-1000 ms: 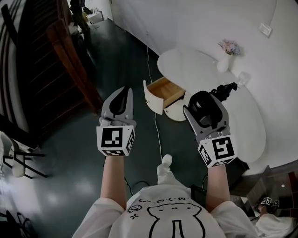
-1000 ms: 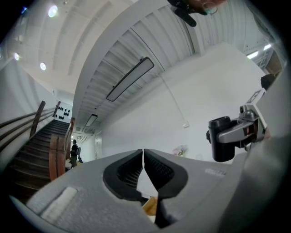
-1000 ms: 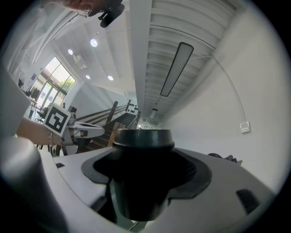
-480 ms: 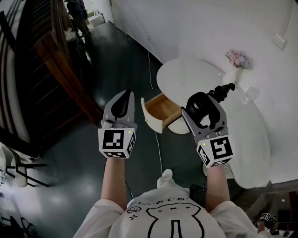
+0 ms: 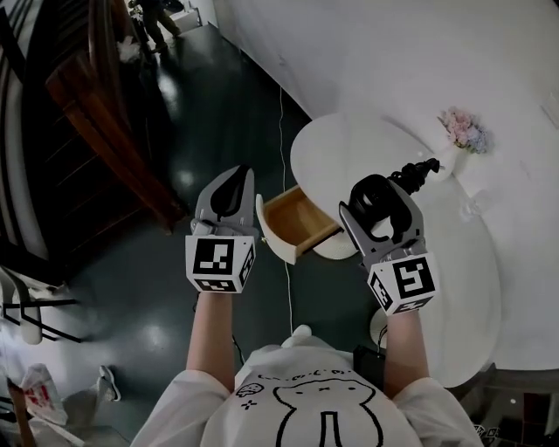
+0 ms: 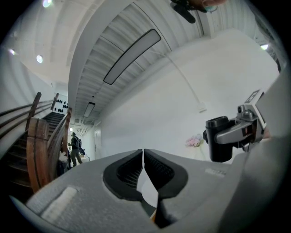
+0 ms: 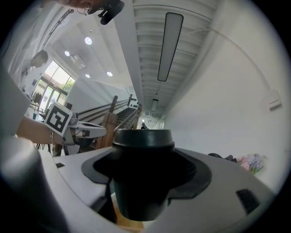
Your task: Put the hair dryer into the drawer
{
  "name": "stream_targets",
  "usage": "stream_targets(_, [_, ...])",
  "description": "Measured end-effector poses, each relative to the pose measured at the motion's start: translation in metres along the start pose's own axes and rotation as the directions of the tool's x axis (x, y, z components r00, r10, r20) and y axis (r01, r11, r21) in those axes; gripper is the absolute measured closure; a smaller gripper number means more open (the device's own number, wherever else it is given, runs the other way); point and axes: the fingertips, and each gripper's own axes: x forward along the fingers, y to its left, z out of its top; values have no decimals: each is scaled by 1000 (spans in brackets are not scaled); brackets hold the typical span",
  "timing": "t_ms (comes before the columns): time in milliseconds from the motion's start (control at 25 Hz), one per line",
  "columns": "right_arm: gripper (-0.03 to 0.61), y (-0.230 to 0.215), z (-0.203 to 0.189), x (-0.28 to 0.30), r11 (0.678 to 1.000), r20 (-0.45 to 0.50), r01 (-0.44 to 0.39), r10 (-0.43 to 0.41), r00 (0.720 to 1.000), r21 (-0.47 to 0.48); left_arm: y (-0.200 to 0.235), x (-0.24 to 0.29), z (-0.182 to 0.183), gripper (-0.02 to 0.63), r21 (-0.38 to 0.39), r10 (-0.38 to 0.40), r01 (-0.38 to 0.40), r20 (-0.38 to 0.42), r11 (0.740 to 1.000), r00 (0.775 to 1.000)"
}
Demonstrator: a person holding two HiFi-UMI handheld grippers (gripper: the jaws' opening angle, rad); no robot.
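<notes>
A black hair dryer (image 5: pixel 410 175) is clamped in my right gripper (image 5: pixel 377 199); its round barrel (image 7: pixel 143 168) fills the gap between the jaws in the right gripper view. The wooden drawer (image 5: pixel 295 223) stands pulled open from the white table, below and between my two grippers. My left gripper (image 5: pixel 229 194) is shut with nothing in it, its pads meeting (image 6: pixel 143 154), and it hovers just left of the drawer's white front. The left gripper view shows the hair dryer (image 6: pixel 222 139) off to the right.
A white oval table (image 5: pixel 458 262) carries a vase of flowers (image 5: pixel 460 133) and a small glass (image 5: pixel 476 207). A white cable (image 5: pixel 283 131) runs across the dark floor. A wooden staircase (image 5: pixel 96 113) rises at left, with a person (image 5: pixel 153 17) far off.
The drawer and table have slid down the head view, so they now lie closer under both grippers. The right gripper still holds the hair dryer; the left stays shut.
</notes>
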Motion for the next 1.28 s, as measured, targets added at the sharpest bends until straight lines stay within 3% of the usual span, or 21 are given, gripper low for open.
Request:
stream_targets(600, [239,-13,-30,49,1000,-67,-26,27,997,10,16,47,-30,592,-10,-23,23,-44,1000,999])
stream_targets(920, [239,-7,-47,107,999,-112,-15,18,993,33,68,72,-53,592,-35,-19,16,-66,999,998])
stream_targets(1280, [239,34,-60,191,995,-163,-92,96,982,31,137,103,-78,592,-69,-12,7,-78,998,997])
